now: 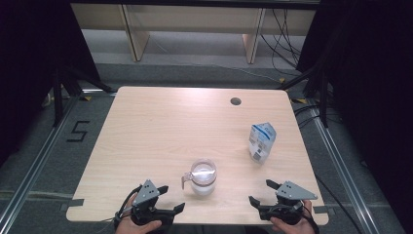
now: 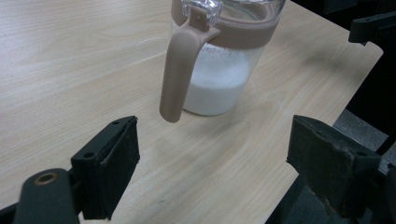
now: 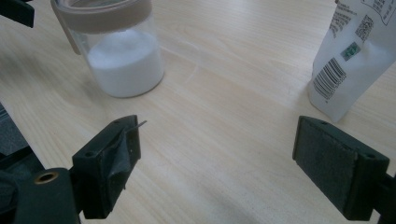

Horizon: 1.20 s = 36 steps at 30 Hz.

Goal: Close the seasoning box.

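Wide wooden table point(image 1: 160, 126), and near its front edge stands the glass jar point(image 1: 203, 178), about half full of white powder, with the white pouch point(image 1: 262, 141) well apart to its right. Left gripper point(image 1: 164, 199) and right gripper point(image 1: 260, 192) flank the jar, jaws spread wide, nothing between them. That glass looks slick, breakable and fairly heavy, so the stiff tan handle point(image 2: 180, 70) is the safest hold.

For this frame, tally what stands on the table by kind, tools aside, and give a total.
Jar with a handle, part full of white powder: 1
Printed white pouch: 1
Total: 2
Both stand on the wooden table.
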Motion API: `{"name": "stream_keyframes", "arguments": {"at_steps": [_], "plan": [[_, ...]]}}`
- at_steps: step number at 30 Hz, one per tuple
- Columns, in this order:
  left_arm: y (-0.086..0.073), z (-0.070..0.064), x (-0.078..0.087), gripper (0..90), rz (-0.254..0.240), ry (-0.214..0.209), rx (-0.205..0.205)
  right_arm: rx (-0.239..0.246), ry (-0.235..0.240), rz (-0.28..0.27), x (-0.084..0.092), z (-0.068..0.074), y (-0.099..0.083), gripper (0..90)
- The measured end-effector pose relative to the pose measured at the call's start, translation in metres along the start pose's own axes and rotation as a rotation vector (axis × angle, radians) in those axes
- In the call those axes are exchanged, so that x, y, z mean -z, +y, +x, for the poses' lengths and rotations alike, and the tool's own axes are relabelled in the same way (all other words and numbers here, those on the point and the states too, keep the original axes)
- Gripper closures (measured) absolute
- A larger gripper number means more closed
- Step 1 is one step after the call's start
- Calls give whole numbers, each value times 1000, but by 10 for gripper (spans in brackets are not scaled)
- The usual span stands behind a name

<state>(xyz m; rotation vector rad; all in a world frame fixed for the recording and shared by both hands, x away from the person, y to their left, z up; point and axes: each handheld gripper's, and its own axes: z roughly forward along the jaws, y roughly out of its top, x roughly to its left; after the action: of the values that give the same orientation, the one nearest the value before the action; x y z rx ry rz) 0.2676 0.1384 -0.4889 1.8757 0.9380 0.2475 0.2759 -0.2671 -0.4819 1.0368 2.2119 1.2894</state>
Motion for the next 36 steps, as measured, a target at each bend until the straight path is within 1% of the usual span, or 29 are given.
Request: {"name": "stream_keyframes", "arguments": {"at_steps": [2, 3, 4, 5, 6, 7, 8, 9, 10, 11, 12, 13, 14, 15, 16, 17, 18, 19, 20, 21, 22, 24, 25, 26, 29, 31, 34, 35, 36], "plan": [[-1, 0, 1, 157, 1, 2, -8, -16, 13, 7, 0, 2, -1, 158], [-2, -1, 1, 157, -1, 6, -2, 5, -3, 0, 1, 1, -1, 158], [-3, 0, 0, 156, -2, -4, -12, -28, -7, 23, 3, 4, -2, 158], [-4, -2, 0, 154, -9, -4, -7, -25, 5, 26, 3, 4, -2, 158], [-4, -3, 0, 154, -1, 0, -11, -5, 12, 27, 2, 3, -2, 158], [-5, -3, -1, 154, -8, -10, -13, 3, 4, 13, 2, 3, -3, 158], [-6, -4, -1, 154, -2, -11, -17, -12, 9, 25, 3, 4, -4, 158], [-7, -4, -2, 154, -8, -7, -25, 4, 0, 18, 3, 3, -4, 158], [-7, -5, -1, 154, 3, -3, -32, -8, -8, 28, 4, 5, -4, 158], [-8, -6, -1, 154, 7, 5, -36, 8, 7, 43, 4, 5, -4, 159], [-8, -6, -2, 154, 8, -4, -34, 14, 4, 39, 4, 5, -5, 160], [-9, -6, -2, 154, 11, -9, -37, 16, -6, 52, 5, 6, -5, 161], [-10, -8, -3, 154, 11, -11, -38, 36, -7, 39, 4, 6, -6, 161], [-10, -9, -4, 154, 7, -15, -40, 50, -21, 42, 5, 6, -5, 161], [-10, -9, -3, 154, 22, -15, -55, 38, -5, 53, 5, 7, -6, 161], [-10, -10, -3, 154, 23, -14, -65, 8, -8, 66, 6, 9, -7, 161], [-11, -12, -3, 154, 31, -7, -57, 23, -1, 72, 6, 8, -7, 160], [-11, -12, -4, 154, 29, -11, -63, 44, 8, 70, 4, 7, -8, 160], [-12, -13, -4, 154, 31, -14, -61, 35, 0, 80, 4, 8, -8, 160], [-12, -13, -5, 154, 33, -15, -67, 46, -12, 81, 5, 7, -8, 160], [-12, -13, -5, 154, 34, -16, -67, 8, -9, 98, 5, 10, -9, 160], [-12, -13, -5, 154, 34, -13, -67, 24, 7, 93, 5, 8, -9, 160], [-12, -13, -5, 154, 34, -13, -67, 19, 1, 93, 5, 9, -10, 160], [-13, -13, -5, 154, 28, -16, -64, 44, 3, 95, 5, 8, -10, 160], [-13, -13, -5, 154, 25, -12, -61, 26, -10, 105, 6, 9, -11, 160], [-12, -13, -5, 154, 25, -8, -56, 42, 2, 105, 5, 9, -11, 160], [-12, -13, -5, 154, 36, 0, -60, 45, 4, 111, 4, 9, -11, 160], [-12, -13, -5, 154, 33, -3, -64, 36, 4, 111, 4, 10, -12, 160], [-12, -13, -5, 154, 33, -2, -63, 47, -3, 112, 4, 9, -12, 160]]}}
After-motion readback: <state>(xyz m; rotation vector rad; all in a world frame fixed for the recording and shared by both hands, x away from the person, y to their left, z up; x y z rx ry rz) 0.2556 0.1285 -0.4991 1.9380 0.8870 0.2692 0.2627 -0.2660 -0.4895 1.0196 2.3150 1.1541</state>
